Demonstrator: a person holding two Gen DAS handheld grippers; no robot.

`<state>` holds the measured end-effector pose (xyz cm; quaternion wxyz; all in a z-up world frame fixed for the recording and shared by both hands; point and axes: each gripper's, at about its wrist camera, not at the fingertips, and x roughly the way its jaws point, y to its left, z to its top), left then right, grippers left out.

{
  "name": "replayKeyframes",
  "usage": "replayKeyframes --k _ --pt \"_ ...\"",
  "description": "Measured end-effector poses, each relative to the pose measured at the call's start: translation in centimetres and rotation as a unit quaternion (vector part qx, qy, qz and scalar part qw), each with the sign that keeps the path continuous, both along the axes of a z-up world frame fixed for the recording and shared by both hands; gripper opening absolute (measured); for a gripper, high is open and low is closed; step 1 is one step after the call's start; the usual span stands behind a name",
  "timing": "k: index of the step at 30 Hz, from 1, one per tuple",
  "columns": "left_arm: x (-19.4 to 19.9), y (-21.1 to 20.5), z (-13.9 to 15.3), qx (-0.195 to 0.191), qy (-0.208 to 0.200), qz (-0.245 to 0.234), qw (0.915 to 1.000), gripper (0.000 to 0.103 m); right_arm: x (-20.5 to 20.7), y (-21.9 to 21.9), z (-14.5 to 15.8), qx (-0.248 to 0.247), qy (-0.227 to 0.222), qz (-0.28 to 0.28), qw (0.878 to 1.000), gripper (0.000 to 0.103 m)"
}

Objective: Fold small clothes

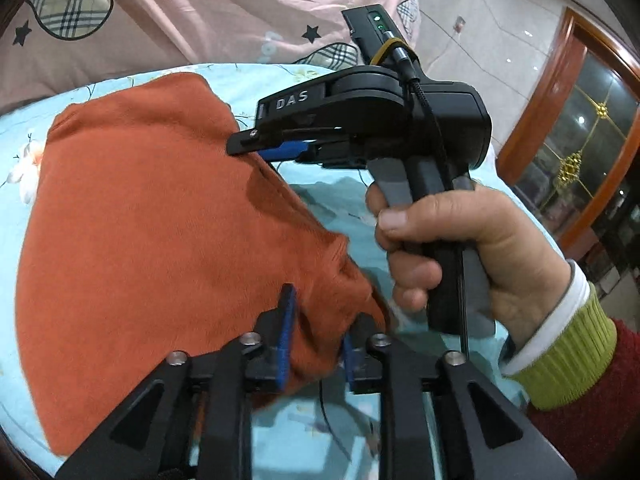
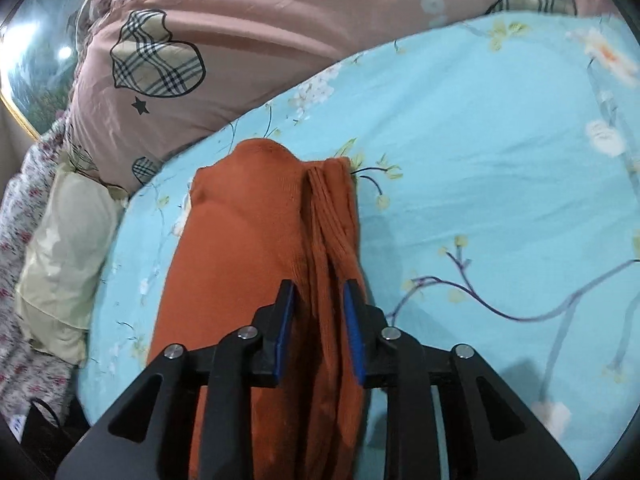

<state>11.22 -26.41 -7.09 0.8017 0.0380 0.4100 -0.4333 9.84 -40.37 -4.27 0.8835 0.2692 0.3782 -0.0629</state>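
Left wrist view shows what the right one lacks: the right gripper [image 1: 276, 148] from the side, black body marked DAS, gripped by the right hand [image 1: 448, 248] with a lime ribbed cuff, plus a wood-framed glass cabinet [image 1: 580, 152] on the far right. Right wrist view alone shows a pale yellow pillow [image 2: 60, 264] and a floral fabric [image 2: 28, 208] at left.

Orange knit garment [image 1: 152, 240] lies on the bed's light-blue floral sheet [image 1: 328, 204], partly folded. In the right wrist view its long axis runs straight away from the camera, narrow far end rounded, with a ribbed band [image 2: 328, 216] bunched lengthwise along its right side. Fabric is soft fine knit, rust orange.

Left gripper [image 1: 316, 332]: blue-padded fingers [image 1: 286, 336] close around a bunched corner of the garment, pinching it. Right gripper [image 2: 320, 328]: fingers [image 2: 285, 332] part-spread, straddling the ribbed fold; cloth fills the gap, but whether they actually clamp it I cannot tell. From the side its tips sit at the garment's right edge.

Pink quilt [image 2: 248, 52] with plaid patches and black stars is heaped beyond the sheet.
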Motion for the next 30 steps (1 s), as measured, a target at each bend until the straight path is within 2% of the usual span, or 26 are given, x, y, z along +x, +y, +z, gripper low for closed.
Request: replayKeyframes --k 1,2,3,4,6,9,11,14,18,20,22,24,25,26,27,29,30 --pt "-0.4 0.7 0.3 -0.002 0.0 0.0 1.0 0.044 -0.7 0.1 0.3 0.002 -0.004 -0.005 1.0 0.046" --pt "-0.4 1.8 0.5 -0.005 -0.001 0.004 1.0 0.056 -1.2 0.1 0.5 0.007 -0.01 -0.008 1.0 0.065" --pt "-0.5 2.8 0.7 -0.008 -0.001 0.009 0.9999 0.059 -1.7 0.2 0.6 0.013 -0.019 -0.009 1.0 0.073" --pt "-0.5 4.1 1.1 -0.014 -0.001 0.017 0.9998 0.06 -2.1 0.3 0.6 0.019 -0.025 -0.008 0.999 0.079" --pt "-0.2 6.7 1.5 -0.019 0.003 0.036 0.9992 0.062 -2.4 0.5 0.3 0.029 -0.019 0.0 0.999 0.079" --pt "0.9 9.8 1.8 -0.012 0.002 0.078 0.9969 0.067 -2.4 0.7 -0.7 0.038 -0.004 0.007 0.999 0.079" --pt "2.4 12.3 1.9 -0.009 0.001 0.11 0.9939 0.076 -2.3 0.7 -1.2 0.041 0.003 0.011 0.999 0.079" --pt "5.4 14.8 1.0 0.004 0.022 0.15 0.9885 0.077 -2.0 0.5 -1.8 0.056 0.006 0.013 0.998 0.079" --pt "9.3 15.8 -1.1 0.007 0.069 0.162 0.9843 0.078 -1.1 0.5 -2.4 0.063 0.015 0.027 0.998 0.079" --pt "9.8 15.6 -2.3 0.005 0.089 0.157 0.9836 0.079 -0.4 0.6 -2.9 0.071 0.021 0.039 0.996 0.079" --pt "11.8 14.6 -3.9 -0.008 0.126 0.14 0.9821 0.081 0.2 0.5 -3.3 0.084 0.022 0.044 0.995 0.079" --pt "13.2 14.1 -4.6 -0.031 0.15 0.134 0.979 0.081 0.7 0.8 -3.5 0.085 0.027 0.049 0.995 0.066" --pt "13.8 13.9 -4.8 -0.038 0.157 0.132 0.9781 0.079 1.0 1.0 -3.7 0.087 0.034 0.05 0.994 0.054" --pt "14.1 13.6 -4.9 -0.045 0.16 0.129 0.9777 0.071 1.0 1.1 -3.8 0.084 0.036 0.049 0.995 0.049" --pt "14.6 13.2 -5.2 -0.047 0.161 0.125 0.9778 0.067 1.0 1.4 -3.6 0.082 0.035 0.051 0.995 0.044" --pt "14.9 12.9 -5.2 -0.046 0.157 0.126 0.9785 0.049 0.7 2.0 -3.0 0.076 0.025 0.05 0.996 0.035" --pt "14.6 13.2 -4.7 -0.05 0.147 0.127 0.9797 0.042 0.5 2.4 -2.6 0.075 0.018 0.051 0.996 0.033"
